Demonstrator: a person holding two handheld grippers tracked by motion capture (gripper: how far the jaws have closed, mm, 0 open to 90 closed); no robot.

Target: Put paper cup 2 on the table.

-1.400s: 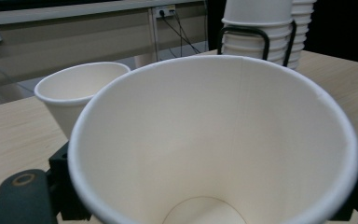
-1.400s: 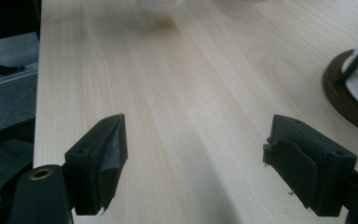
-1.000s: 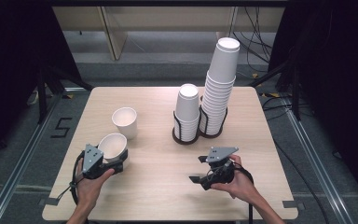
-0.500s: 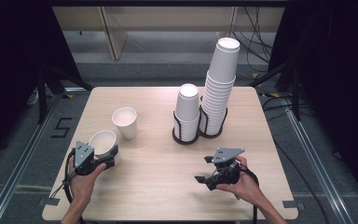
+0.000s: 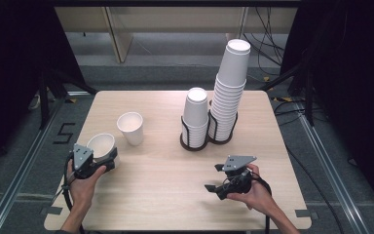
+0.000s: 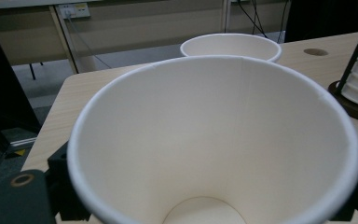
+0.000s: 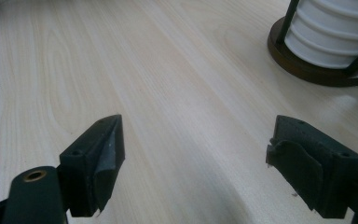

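A white paper cup [image 5: 101, 145] is held at the table's left side, tilted, with my left gripper [image 5: 108, 160] shut on its wall. In the left gripper view the cup's open mouth [image 6: 214, 140] faces the camera, a jaw on each side. A second white cup [image 5: 130, 127] stands upright just beyond it [image 6: 230, 45]. My right gripper [image 5: 213, 178] is open above bare wood near the front right. In the right gripper view [image 7: 200, 158] its jaws stand wide apart with nothing between them.
A dark wire holder [image 5: 195, 144] at centre-right carries a short stack of cups [image 5: 196, 114] and a tall stack of cups [image 5: 230, 87]. Its base [image 7: 307, 65] lies just beyond my right gripper. The wooden table [image 5: 165, 180] has bare wood between the two hands.
My left gripper has carried the cup leftward, away from the standing cup. The right gripper has shifted slightly to the right and stays open.
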